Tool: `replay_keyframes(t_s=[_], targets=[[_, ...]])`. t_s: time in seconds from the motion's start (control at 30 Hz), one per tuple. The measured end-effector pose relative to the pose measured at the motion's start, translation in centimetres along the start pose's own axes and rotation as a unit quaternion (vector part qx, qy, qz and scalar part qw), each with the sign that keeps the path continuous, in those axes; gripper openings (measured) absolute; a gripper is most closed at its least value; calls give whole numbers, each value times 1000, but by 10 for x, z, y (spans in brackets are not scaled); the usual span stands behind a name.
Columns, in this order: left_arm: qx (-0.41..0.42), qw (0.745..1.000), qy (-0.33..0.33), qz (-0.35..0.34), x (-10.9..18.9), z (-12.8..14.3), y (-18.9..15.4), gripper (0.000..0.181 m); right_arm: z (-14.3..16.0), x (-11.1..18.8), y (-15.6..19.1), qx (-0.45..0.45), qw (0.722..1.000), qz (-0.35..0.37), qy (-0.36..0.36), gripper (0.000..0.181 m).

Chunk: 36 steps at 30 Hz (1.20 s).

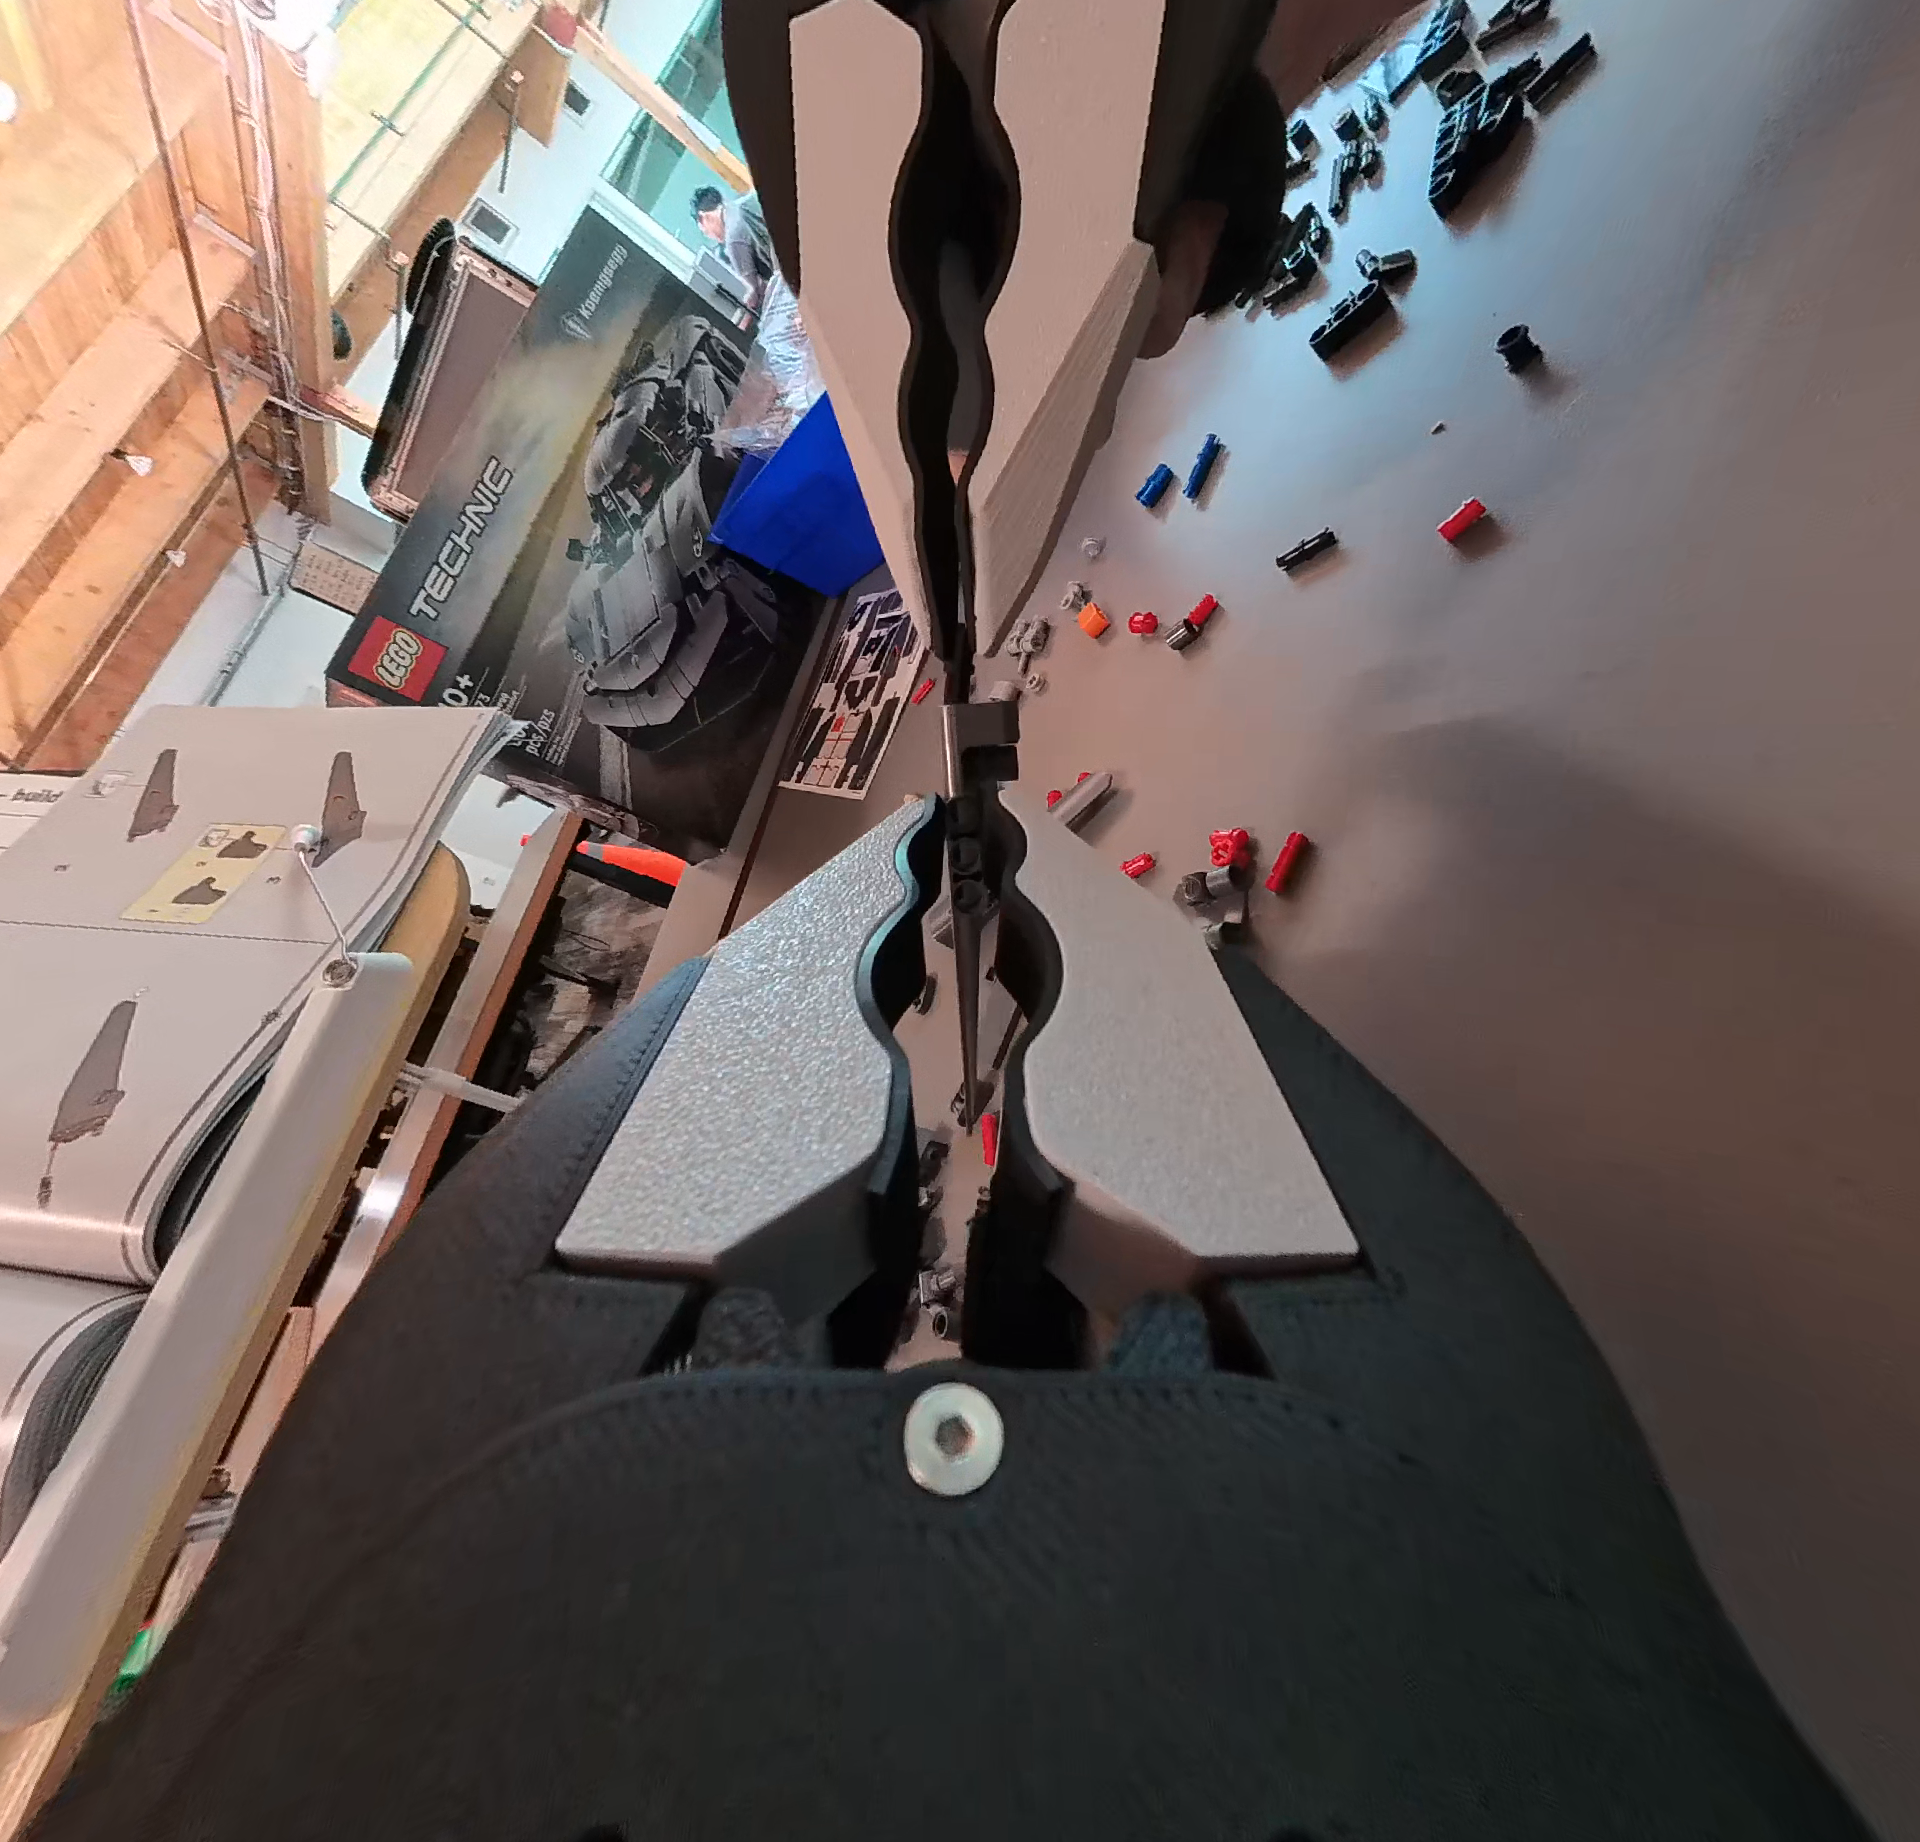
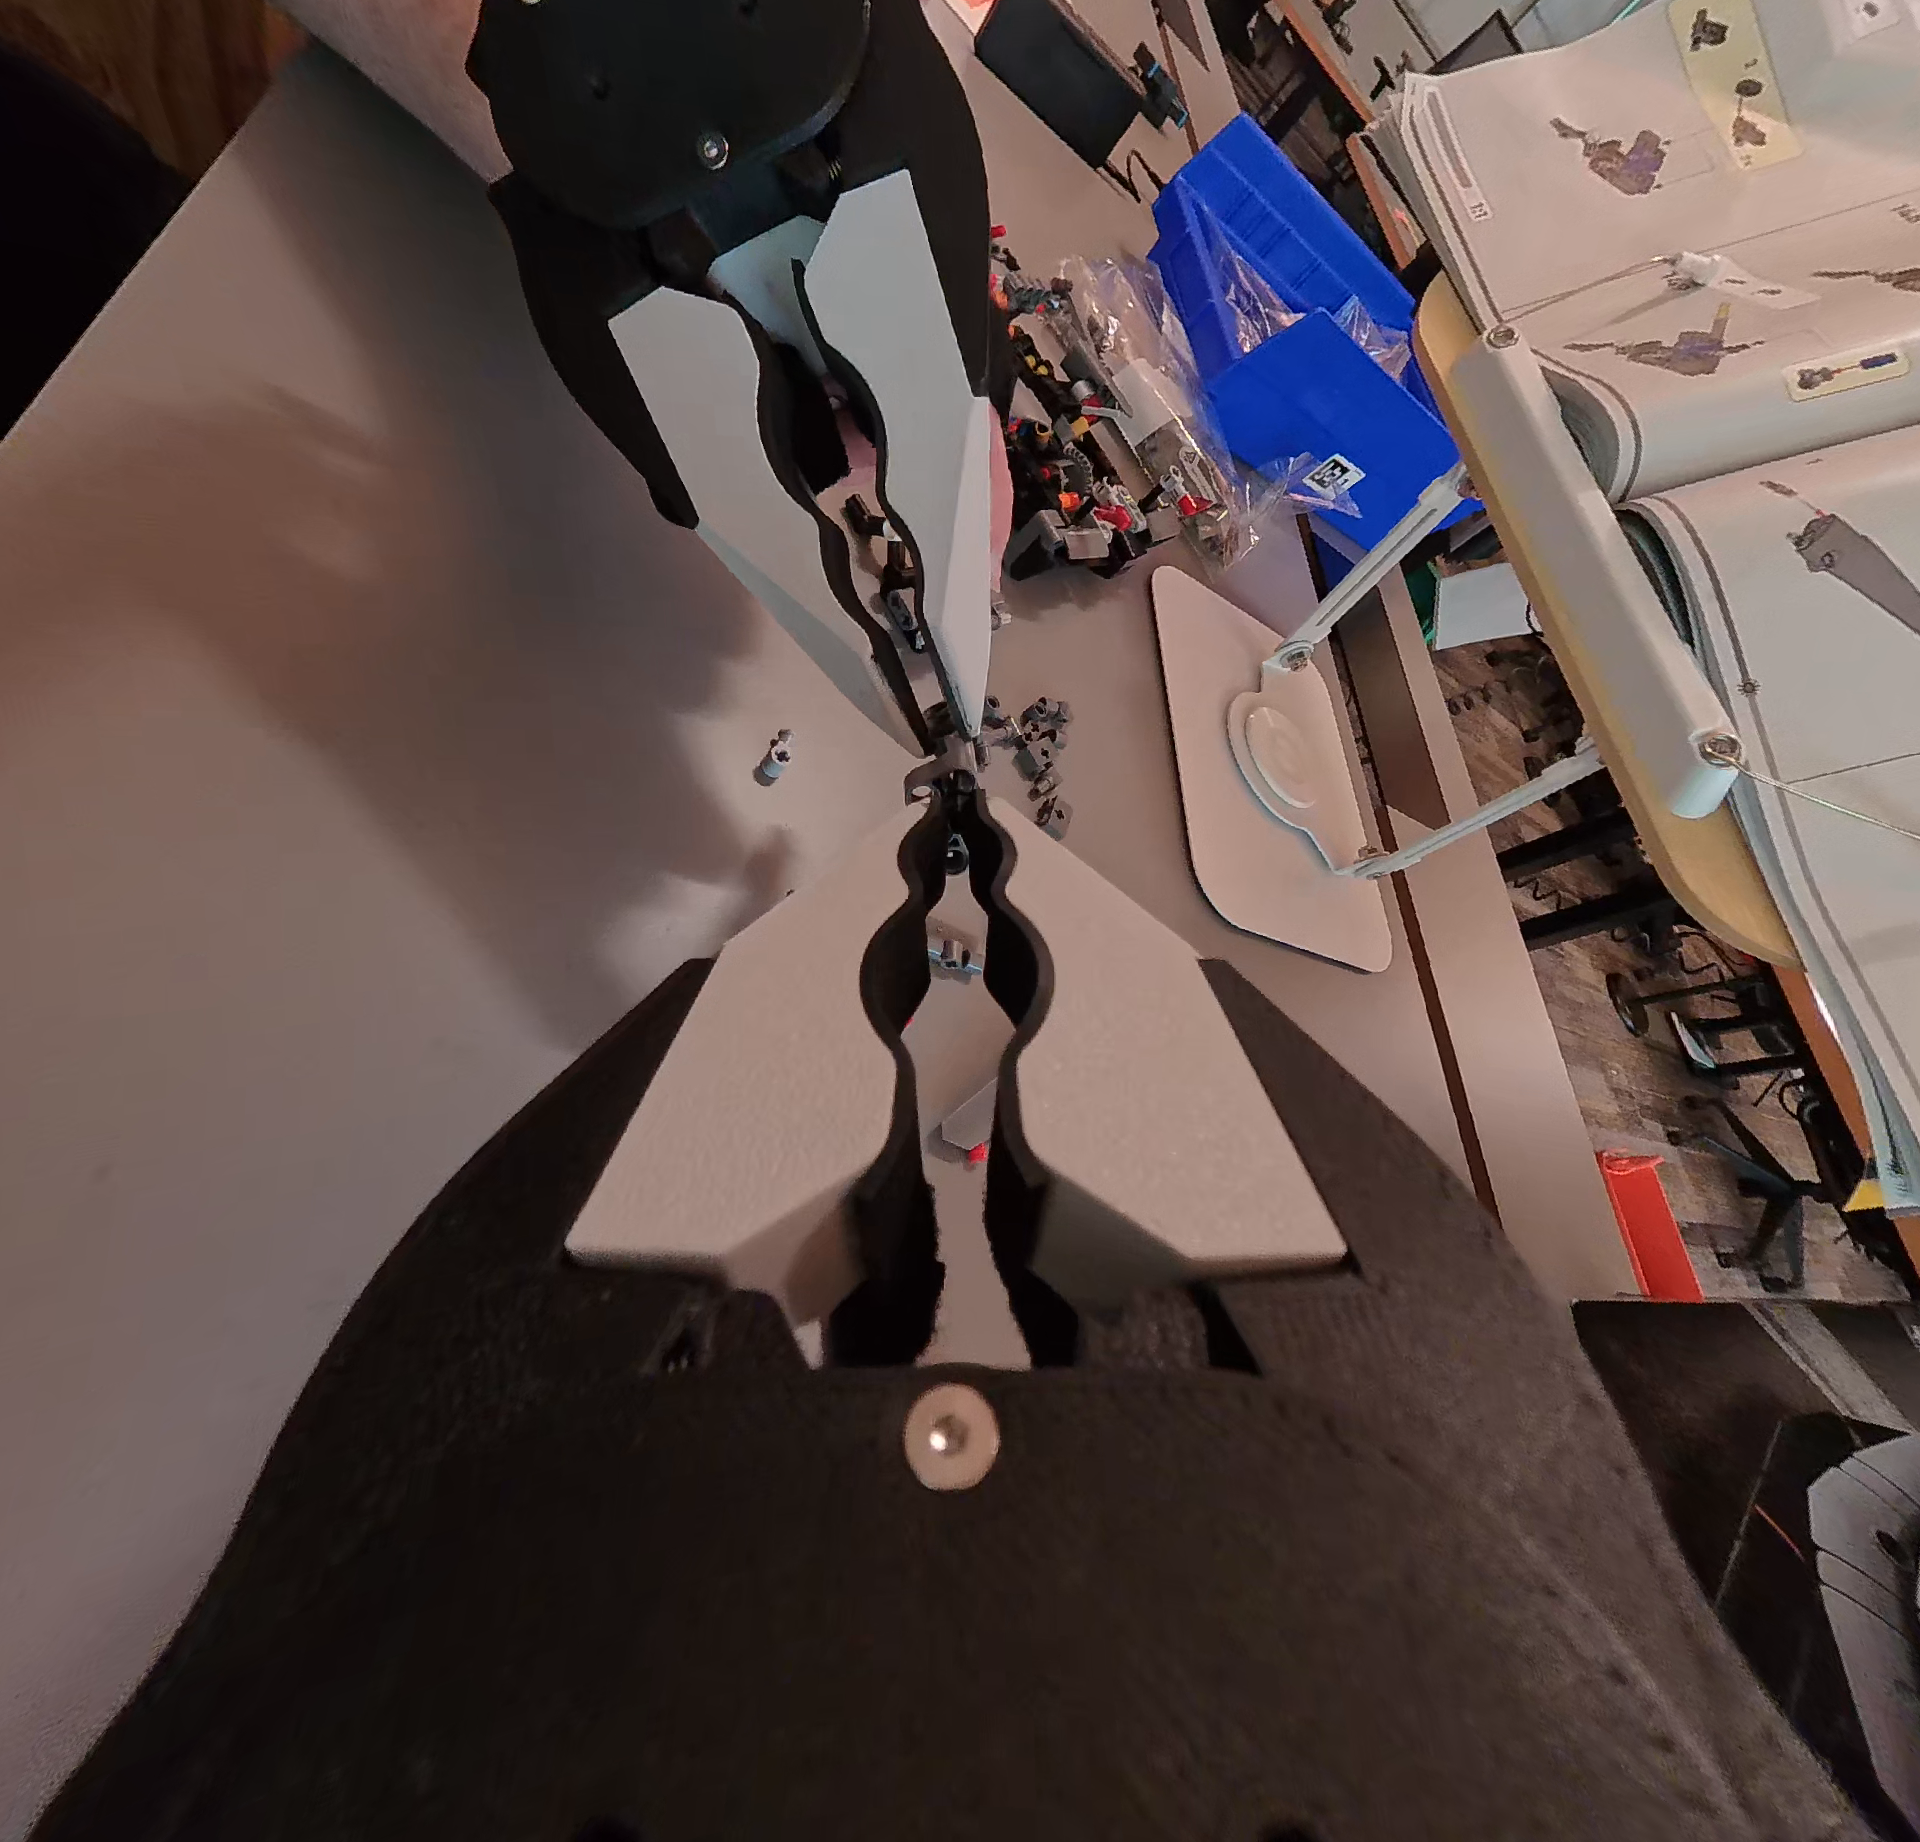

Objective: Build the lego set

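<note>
My left gripper (image 1: 966,816) is shut on a thin black tapered piece with pin holes (image 1: 962,857) that runs back between its fingers. My right gripper (image 1: 956,665) comes in from the top, tip to tip with the left one, shut on a grey axle with a dark grey connector (image 1: 982,732). In the right wrist view my right gripper (image 2: 951,805) holds this small grey and black assembly (image 2: 940,769), and the left gripper (image 2: 951,727) meets it from above. Both hold it above the grey table (image 1: 1558,857). The joint between the two pieces is too small to make out.
Loose red pins (image 1: 1226,847), blue pins (image 1: 1200,462) and black pieces (image 1: 1455,99) lie on the table. The set's box (image 1: 582,566), a sticker sheet (image 1: 862,691), blue bins (image 2: 1299,338), a bag of parts (image 2: 1143,390) and an open instruction booklet (image 2: 1714,286) on a white stand (image 2: 1268,753) line the far side.
</note>
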<state>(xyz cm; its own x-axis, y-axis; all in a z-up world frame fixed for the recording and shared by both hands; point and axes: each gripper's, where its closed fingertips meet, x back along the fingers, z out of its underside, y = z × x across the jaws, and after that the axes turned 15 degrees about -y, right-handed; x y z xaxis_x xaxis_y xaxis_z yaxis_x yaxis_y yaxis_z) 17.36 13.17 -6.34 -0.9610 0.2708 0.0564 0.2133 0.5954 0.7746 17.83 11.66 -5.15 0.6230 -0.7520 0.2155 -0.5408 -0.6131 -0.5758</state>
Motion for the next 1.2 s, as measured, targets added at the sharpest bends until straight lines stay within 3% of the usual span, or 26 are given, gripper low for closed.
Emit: replay_keyframes(t_s=[1.2], targets=[[-39,999,7,-4,-1,1,-5,3,4,0,7,4,1000,-19,12,0]])
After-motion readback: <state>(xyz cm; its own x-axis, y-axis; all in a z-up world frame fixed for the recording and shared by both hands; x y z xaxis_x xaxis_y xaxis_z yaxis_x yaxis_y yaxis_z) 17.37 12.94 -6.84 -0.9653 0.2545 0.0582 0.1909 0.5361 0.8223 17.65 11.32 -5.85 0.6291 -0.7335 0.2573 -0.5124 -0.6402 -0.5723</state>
